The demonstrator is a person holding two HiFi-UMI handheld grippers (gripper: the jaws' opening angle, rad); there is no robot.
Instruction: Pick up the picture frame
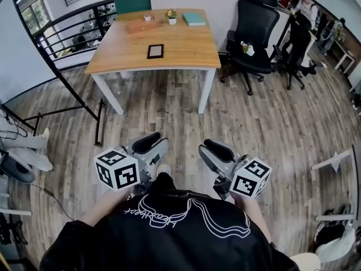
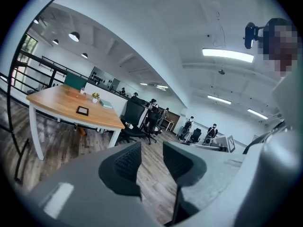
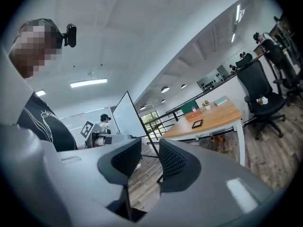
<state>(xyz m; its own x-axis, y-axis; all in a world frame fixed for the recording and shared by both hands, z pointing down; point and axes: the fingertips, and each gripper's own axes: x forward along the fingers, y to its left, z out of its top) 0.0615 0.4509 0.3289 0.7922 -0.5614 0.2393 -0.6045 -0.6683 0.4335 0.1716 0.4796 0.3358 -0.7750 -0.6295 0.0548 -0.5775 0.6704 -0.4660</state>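
The picture frame (image 1: 155, 51), small, dark and flat, lies near the middle of the wooden table (image 1: 186, 52) far ahead of me. It shows as a dark rectangle in the left gripper view (image 2: 83, 110) and the right gripper view (image 3: 197, 123). My left gripper (image 1: 153, 141) and right gripper (image 1: 210, 147) are held close to my body over the wood floor, well short of the table. The left gripper (image 2: 151, 148) has a narrow gap between its pads with only floor behind it. The right gripper (image 3: 150, 148) also stands open and holds nothing.
On the table's far side stand a small potted plant (image 1: 171, 17), a teal book (image 1: 194, 19) and a wooden box (image 1: 141, 25). A black office chair (image 1: 254, 33) is to the table's right. A black railing (image 1: 62, 78) runs along the left.
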